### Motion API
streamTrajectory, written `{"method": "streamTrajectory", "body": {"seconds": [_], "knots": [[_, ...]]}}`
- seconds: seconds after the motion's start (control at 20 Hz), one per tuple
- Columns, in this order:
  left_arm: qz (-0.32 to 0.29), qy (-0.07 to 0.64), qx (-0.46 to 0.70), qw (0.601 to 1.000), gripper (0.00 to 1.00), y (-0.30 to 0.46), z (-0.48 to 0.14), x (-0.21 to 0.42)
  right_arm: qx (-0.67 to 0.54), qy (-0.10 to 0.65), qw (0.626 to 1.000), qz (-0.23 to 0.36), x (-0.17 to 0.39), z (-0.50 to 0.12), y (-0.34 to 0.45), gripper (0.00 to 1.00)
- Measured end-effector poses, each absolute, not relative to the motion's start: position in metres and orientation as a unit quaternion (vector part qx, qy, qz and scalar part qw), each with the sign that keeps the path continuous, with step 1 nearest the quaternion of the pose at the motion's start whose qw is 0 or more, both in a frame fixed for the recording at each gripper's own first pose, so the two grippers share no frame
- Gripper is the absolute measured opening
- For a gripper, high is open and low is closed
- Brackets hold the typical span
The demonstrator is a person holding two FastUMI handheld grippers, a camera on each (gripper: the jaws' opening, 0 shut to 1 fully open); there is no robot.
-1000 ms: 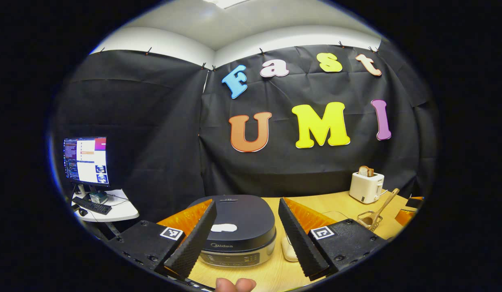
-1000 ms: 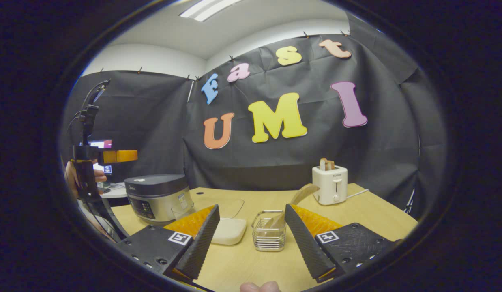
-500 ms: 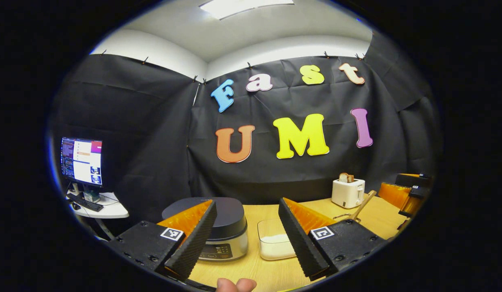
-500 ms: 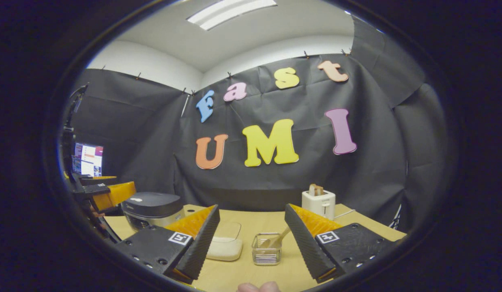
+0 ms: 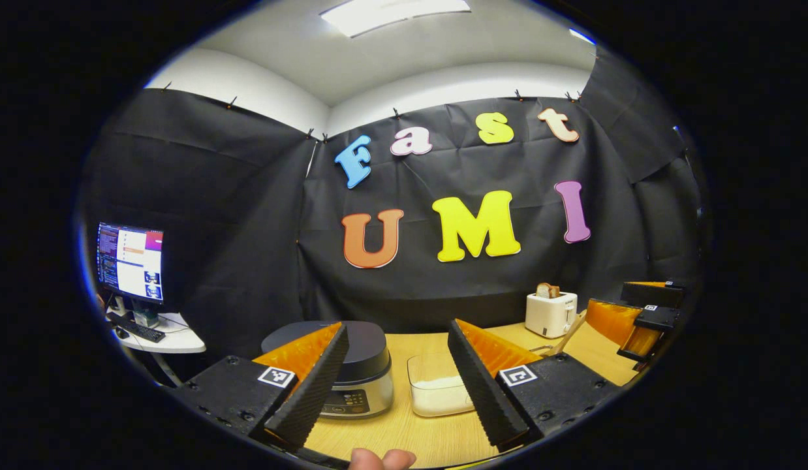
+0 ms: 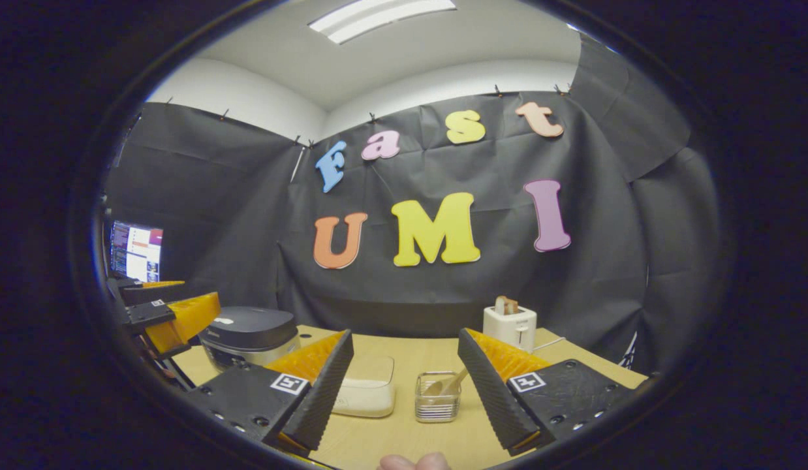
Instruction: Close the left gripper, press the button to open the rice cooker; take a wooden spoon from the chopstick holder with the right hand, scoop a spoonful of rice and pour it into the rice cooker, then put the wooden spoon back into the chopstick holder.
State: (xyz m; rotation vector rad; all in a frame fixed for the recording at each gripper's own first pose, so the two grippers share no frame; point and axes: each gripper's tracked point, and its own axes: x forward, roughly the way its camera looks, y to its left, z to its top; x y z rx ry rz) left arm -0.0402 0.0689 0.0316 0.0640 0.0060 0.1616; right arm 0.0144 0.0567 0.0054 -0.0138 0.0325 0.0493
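The closed rice cooker (image 5: 355, 369), with a dark lid and silver body, stands on the wooden table (image 5: 404, 431) behind my left finger. My left gripper (image 5: 397, 333) is open and empty, held back from the cooker. A clear box of white rice (image 5: 436, 391) sits right of the cooker. In the right gripper view the wire chopstick holder (image 6: 438, 406) holds the wooden spoon (image 6: 446, 386), with the rice box (image 6: 368, 391) and cooker (image 6: 247, 333) to its left. My right gripper (image 6: 406, 336) is open and empty, short of the holder.
A white toaster (image 6: 510, 326) with bread stands at the back of the table. A monitor (image 5: 130, 261) and keyboard sit on a small side table (image 5: 162, 339) at far left. The left gripper (image 6: 172, 307) shows at the left edge of the right gripper view. A fingertip (image 5: 381, 458) shows at the bottom.
Both grippers have drawn back from the table. The left one has left its spot close over the cooker lid, so cooker, rice box and holder look smaller. Both stay open.
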Motion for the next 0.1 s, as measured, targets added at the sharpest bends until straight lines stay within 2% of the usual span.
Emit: {"method": "streamTrajectory", "body": {"seconds": [0.1], "knots": [[0.081,0.007,0.031,0.996,0.97,0.0692,0.028,-0.0394,-0.01,0.015,1.0,0.018,0.0166,0.0122,0.0542,0.95]]}}
